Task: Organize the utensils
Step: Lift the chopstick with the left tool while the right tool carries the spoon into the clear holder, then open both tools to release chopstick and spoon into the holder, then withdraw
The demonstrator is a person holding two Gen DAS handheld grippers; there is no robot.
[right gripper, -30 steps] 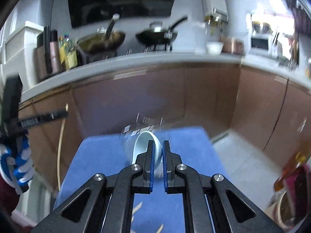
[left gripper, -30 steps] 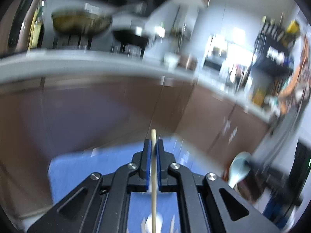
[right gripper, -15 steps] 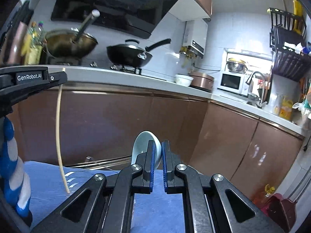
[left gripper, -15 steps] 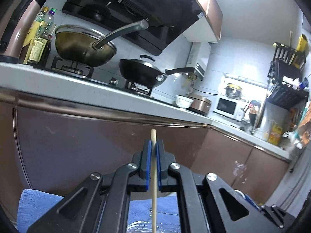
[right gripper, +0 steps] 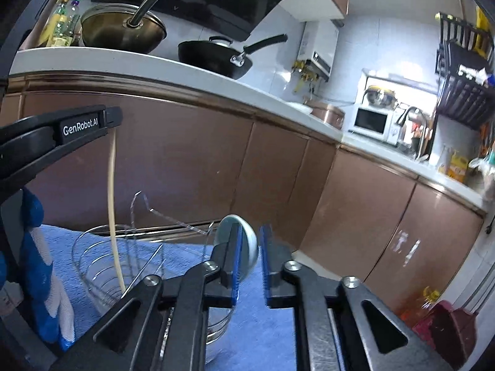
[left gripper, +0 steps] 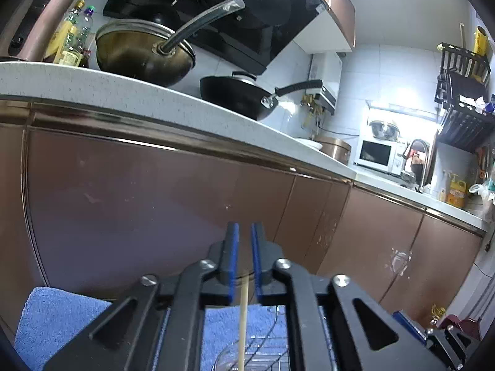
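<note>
My left gripper (left gripper: 243, 228) has its jaws opening. A pale wooden chopstick (left gripper: 243, 318) stands upright between the blue pads with a gap on each side, its top below the fingertips. In the right wrist view that chopstick (right gripper: 113, 210) hangs from the left gripper (right gripper: 115, 120) down into a wire utensil holder (right gripper: 92, 256). My right gripper (right gripper: 250, 228) is opening too. A pale blue spoon (right gripper: 244, 247) leans on its left pad, clear of the right pad. The holder's rim (left gripper: 256, 352) shows under the left gripper.
A blue towel (right gripper: 272, 324) lies under the holder. Brown cabinet fronts (right gripper: 201, 160) rise close behind it, with a white counter, a wok (right gripper: 123, 29) and a black pan (right gripper: 216, 55) on top. A blue-and-white gloved hand (right gripper: 40, 278) is at the left.
Both grippers sank toward the towel and the holder. Both sets of jaws went from shut to parted. The chopstick slid down between the left pads, and the spoon came loose from the right pad.
</note>
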